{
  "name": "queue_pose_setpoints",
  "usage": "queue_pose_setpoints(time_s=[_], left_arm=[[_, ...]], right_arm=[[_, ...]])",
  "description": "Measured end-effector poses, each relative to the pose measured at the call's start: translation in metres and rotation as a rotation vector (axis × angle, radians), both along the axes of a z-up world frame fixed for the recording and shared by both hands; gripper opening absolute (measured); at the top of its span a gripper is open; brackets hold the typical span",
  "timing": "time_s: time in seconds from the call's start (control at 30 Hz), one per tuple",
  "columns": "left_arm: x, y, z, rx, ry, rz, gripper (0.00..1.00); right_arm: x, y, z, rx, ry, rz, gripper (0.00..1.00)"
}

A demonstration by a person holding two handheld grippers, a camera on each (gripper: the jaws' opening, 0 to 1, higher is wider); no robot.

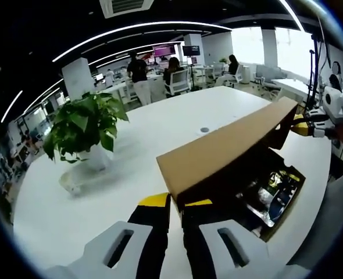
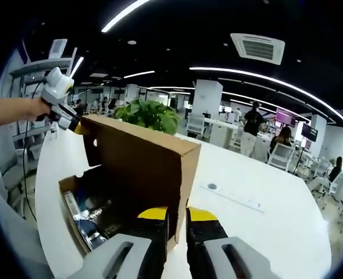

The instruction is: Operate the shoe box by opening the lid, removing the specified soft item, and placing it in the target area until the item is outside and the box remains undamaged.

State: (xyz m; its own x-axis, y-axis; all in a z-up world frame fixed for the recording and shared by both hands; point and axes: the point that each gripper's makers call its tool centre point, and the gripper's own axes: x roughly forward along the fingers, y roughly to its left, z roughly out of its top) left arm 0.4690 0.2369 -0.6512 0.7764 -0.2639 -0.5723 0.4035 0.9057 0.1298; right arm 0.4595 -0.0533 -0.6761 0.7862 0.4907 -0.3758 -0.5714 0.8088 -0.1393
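The shoe box (image 1: 289,200) stands open on the white table, its brown cardboard lid (image 1: 224,148) lifted and tilted up. My left gripper (image 1: 176,202) is shut on the lid's near corner. At the lid's far end, my right gripper (image 1: 302,125) pinches the other corner. In the right gripper view the lid (image 2: 142,157) stands upright with my right gripper (image 2: 177,215) shut on its edge, and the left gripper (image 2: 78,127), held by a hand, grips the far corner. Dark items with blue and yellow bits (image 2: 93,218) lie inside the box (image 2: 67,187); I cannot make them out.
A potted green plant (image 1: 84,125) stands on the white table (image 1: 72,221) left of the box, also behind the lid (image 2: 151,115). A round cable port (image 1: 204,129) sits mid-table. People and office chairs (image 1: 177,78) are beyond the table's far edge.
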Motion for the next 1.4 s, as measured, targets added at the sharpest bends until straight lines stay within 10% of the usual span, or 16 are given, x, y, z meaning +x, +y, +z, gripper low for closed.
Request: queue_pose_setpoints(time_s=[1.4], left_arm=[[0.037, 0.002, 0.0, -0.01, -0.007, -0.01, 0.04]], right_arm=[[0.024, -0.001, -0.057, -0.128, 0.078, 0.004, 0.0]])
